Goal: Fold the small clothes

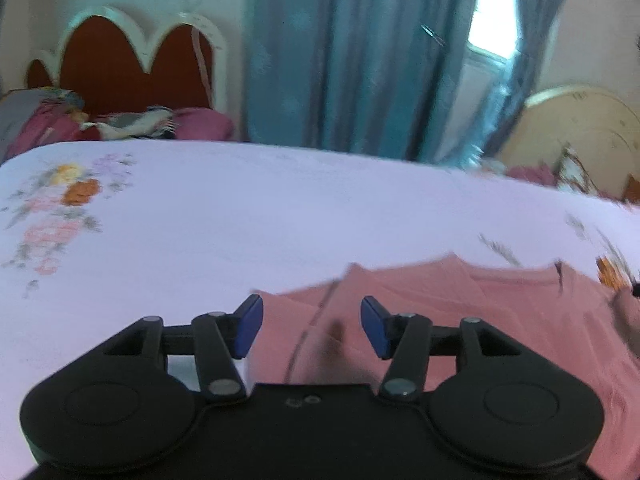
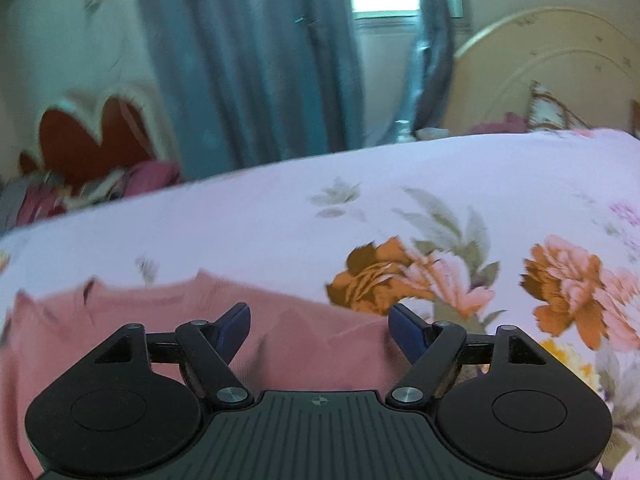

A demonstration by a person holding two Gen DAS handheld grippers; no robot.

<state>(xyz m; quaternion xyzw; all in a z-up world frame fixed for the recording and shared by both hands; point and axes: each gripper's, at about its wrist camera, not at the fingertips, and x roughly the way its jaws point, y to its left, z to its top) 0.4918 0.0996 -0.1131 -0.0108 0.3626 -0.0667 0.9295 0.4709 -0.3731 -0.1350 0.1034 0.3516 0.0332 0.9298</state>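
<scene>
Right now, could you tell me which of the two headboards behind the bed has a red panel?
The scalloped headboard left of the teal curtain has it: red inside a white wavy frame. The rounded headboard on the right is plain cream.

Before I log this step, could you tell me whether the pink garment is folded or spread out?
Folded at least partly: the pink garment shows layered edges and creases on the bedsheet. How many folds, cannot tell.
</scene>
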